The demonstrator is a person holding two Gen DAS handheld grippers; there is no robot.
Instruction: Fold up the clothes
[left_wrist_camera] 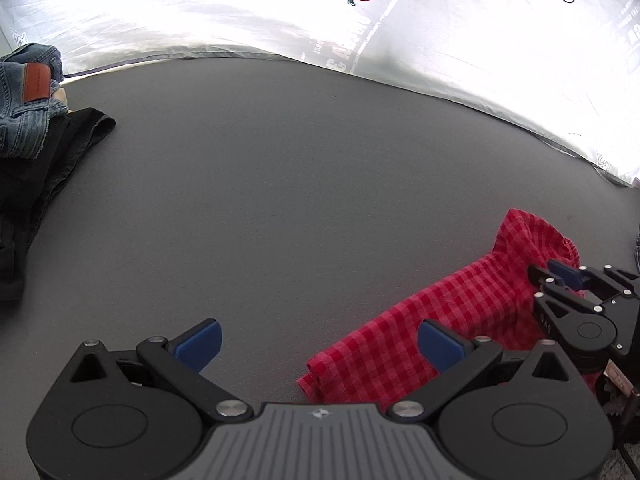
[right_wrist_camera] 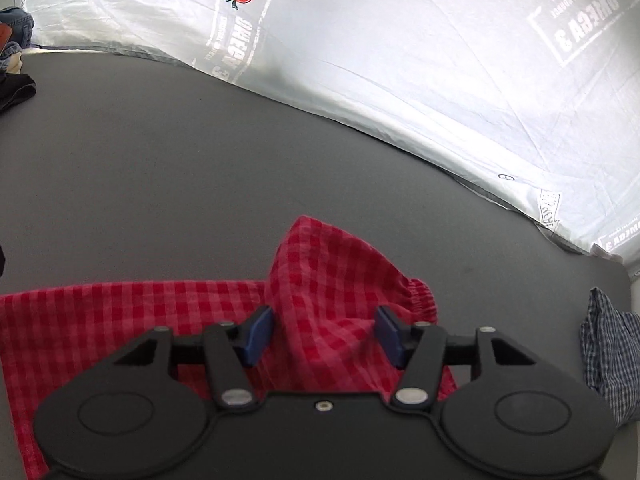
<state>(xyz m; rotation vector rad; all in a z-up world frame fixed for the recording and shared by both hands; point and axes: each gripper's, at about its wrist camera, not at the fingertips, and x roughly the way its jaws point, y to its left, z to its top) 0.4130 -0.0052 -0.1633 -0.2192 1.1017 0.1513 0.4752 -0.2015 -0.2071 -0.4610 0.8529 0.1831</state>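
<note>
The red gingham cloth garment (right_wrist_camera: 328, 304) lies on the grey bench (left_wrist_camera: 280, 200), bunched between the right gripper (right_wrist_camera: 325, 334)'s spread fingers; the left gripper (left_wrist_camera: 318, 346), also spread, sits just left of its long axis.

Woven checked red cloth (right_wrist_camera: 340, 280) lies on a matt grey mat (left_wrist_camera: 280, 180) beside a glossy printed sheet (right_wrist_camera: 380, 60).

Count: 2 hand-held grippers, left (left_wrist_camera: 318, 344) and right (right_wrist_camera: 325, 334), 2 blue pads each. Garments: 4 total. 1 red gingham piece (right_wrist_camera: 132, 312), 1 pair of blue jeans (left_wrist_camera: 24, 96), 1 black garment (left_wrist_camera: 56, 152), 1 dark blue checked piece (right_wrist_camera: 608, 360). 1 grey bench (left_wrist_camera: 280, 180). 1 white printed sheet (right_wrist_camera: 400, 60); 2 carrot prints on it in the right wrist view.
</note>
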